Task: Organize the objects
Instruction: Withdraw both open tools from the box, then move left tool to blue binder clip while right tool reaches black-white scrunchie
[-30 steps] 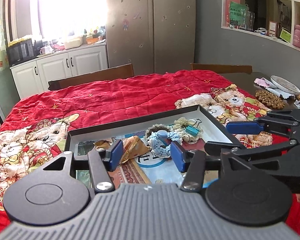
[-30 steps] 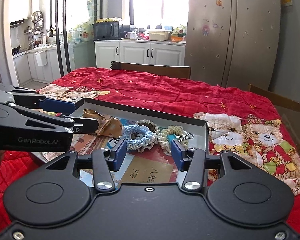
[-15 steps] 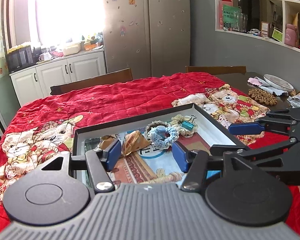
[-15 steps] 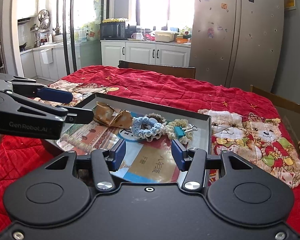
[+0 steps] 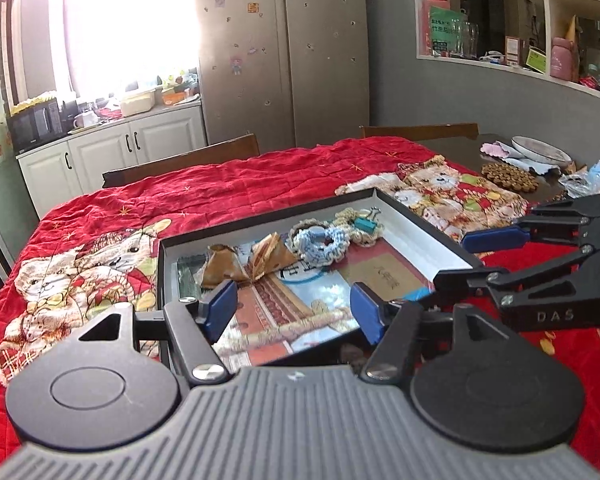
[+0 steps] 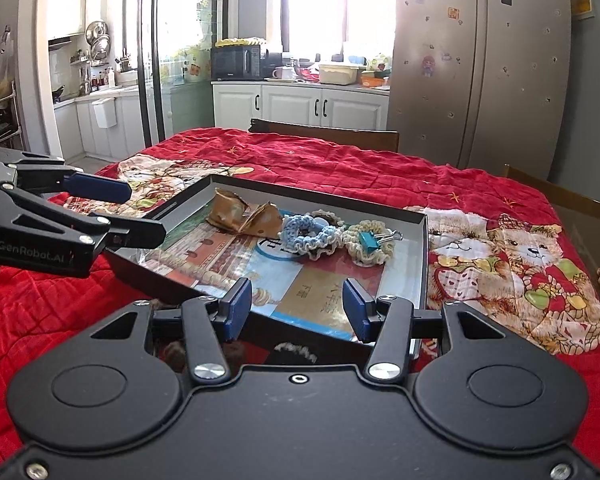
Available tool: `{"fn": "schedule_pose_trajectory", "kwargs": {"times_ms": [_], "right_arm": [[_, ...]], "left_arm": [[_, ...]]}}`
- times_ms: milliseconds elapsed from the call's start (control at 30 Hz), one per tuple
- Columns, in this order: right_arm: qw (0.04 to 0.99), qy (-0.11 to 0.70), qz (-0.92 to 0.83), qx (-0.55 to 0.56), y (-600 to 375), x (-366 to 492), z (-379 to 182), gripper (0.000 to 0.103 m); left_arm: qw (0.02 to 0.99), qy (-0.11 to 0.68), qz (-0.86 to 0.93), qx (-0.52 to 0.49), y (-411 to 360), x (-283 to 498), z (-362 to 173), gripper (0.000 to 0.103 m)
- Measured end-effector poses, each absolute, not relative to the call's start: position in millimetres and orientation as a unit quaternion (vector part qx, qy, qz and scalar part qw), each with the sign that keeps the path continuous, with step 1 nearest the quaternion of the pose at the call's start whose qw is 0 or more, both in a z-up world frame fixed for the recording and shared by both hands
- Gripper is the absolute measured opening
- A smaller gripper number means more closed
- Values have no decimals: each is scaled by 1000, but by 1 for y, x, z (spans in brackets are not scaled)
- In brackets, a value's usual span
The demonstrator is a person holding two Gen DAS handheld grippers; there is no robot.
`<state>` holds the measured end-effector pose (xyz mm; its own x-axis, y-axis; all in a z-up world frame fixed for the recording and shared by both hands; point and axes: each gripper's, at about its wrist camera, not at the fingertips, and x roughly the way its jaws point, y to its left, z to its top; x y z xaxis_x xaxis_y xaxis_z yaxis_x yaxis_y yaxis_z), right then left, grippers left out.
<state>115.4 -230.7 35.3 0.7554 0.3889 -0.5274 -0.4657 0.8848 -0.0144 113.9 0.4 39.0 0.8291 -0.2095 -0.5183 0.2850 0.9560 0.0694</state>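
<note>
A shallow black tray [image 5: 420, 224] with white inner walls lies on the red quilt, also in the right wrist view [image 6: 422, 264]. In it lie picture cards, two brown folded paper pieces [image 5: 256, 260], a blue crocheted ring [image 5: 320, 242], a cream crocheted ring with a teal binder clip [image 6: 369, 240]. My left gripper [image 5: 294, 312] is open and empty over the tray's near edge. My right gripper [image 6: 296, 310] is open and empty over the tray's near right corner. Each gripper shows in the other's view, the right one [image 5: 540, 264] and the left one [image 6: 60, 216].
The red quilt [image 6: 380, 176] with bear prints covers the table. At the far right stand a plate [image 5: 540, 152], a round brown beaded mat [image 5: 508, 176] and wrappers. Wooden chairs [image 5: 188, 160] stand behind the table, then a fridge and cabinets.
Both grippers have pulled back and risen from the tray, so more of the tray floor and cards shows. Both stayed open and empty. The tray's contents have not moved.
</note>
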Motion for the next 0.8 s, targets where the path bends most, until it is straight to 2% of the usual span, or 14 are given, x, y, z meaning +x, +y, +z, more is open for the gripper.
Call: {"fn": "schedule_pose_trajectory", "kwargs": {"times_ms": [800], "right_arm": [[930, 293, 207, -82, -232, 87, -27, 56]], "left_arm": [[924, 320, -198, 76, 9, 79, -31, 76]]}}
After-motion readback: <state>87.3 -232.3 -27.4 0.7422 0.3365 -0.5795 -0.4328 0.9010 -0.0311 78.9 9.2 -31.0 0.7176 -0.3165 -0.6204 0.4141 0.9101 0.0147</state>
